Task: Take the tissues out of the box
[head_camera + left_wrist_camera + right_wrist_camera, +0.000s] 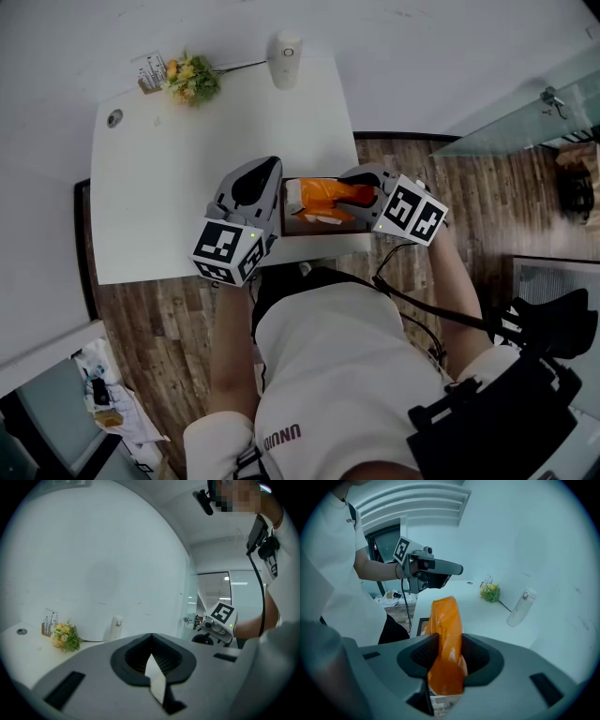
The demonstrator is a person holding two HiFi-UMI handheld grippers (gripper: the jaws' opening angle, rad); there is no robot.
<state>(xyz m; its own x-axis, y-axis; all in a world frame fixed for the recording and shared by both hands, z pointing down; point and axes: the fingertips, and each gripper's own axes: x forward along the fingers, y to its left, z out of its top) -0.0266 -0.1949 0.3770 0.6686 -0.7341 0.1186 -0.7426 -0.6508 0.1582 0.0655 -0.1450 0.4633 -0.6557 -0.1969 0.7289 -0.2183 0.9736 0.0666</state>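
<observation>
A brown open box point(309, 228) sits at the near edge of the white table point(178, 178). My right gripper point(350, 194) reaches over it from the right and is shut on an orange tissue pack point(326, 194), which stands lifted above the box opening. In the right gripper view the orange pack point(445, 620) sticks up between the jaws of the right gripper point(446, 654). My left gripper point(274, 178) is at the box's left side. Its jaws point(152, 667) are closed on a thin pale sheet point(156, 679), apparently a box flap.
At the table's far edge are a bunch of yellow flowers point(192, 80) and a white bottle point(284, 58). A round grommet point(114, 117) marks the far left corner. Wooden floor surrounds the table, and the person stands against its near edge.
</observation>
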